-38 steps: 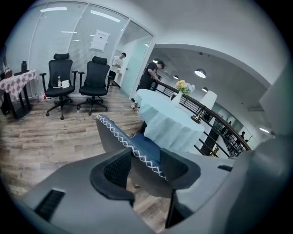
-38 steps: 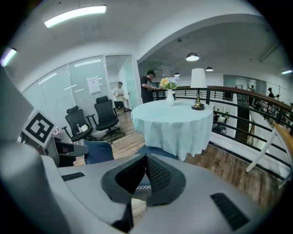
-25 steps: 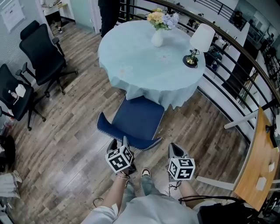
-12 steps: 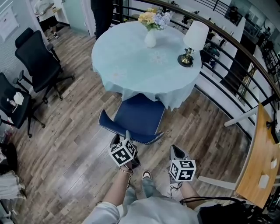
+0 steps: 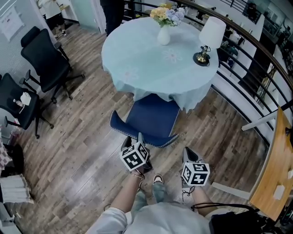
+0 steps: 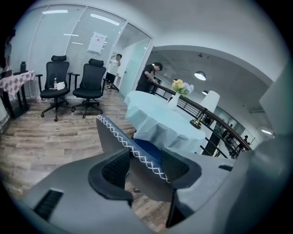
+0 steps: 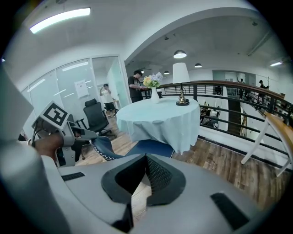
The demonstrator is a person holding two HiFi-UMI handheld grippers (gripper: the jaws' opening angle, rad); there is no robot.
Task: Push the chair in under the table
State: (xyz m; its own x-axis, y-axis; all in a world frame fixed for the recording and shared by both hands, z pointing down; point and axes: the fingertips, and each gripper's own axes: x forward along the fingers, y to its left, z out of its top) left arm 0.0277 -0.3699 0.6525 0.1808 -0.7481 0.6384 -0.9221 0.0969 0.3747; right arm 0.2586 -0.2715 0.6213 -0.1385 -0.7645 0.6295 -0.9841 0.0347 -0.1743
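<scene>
A blue chair (image 5: 151,119) stands with the front of its seat under the round table (image 5: 137,59), which has a pale blue cloth. The chair's curved backrest rim (image 5: 137,137) faces me. My left gripper (image 5: 133,141) is at that rim. In the left gripper view the stitched backrest (image 6: 137,155) runs between the jaws of the left gripper (image 6: 144,167), which are opening. My right gripper (image 5: 187,154) hangs to the right of the chair, apart from it. In the right gripper view the right gripper (image 7: 145,160) has its pads together with nothing between them.
A flower vase (image 5: 164,34) and a lamp (image 5: 209,39) stand on the table. Two black office chairs (image 5: 46,59) are at the left. A dark railing (image 5: 249,64) curves behind the table. A wooden tabletop (image 5: 274,169) is at the right. A person (image 5: 114,11) stands beyond the table.
My left gripper and the chair's backrest have moved a little toward the table. The right gripper has followed slightly alongside.
</scene>
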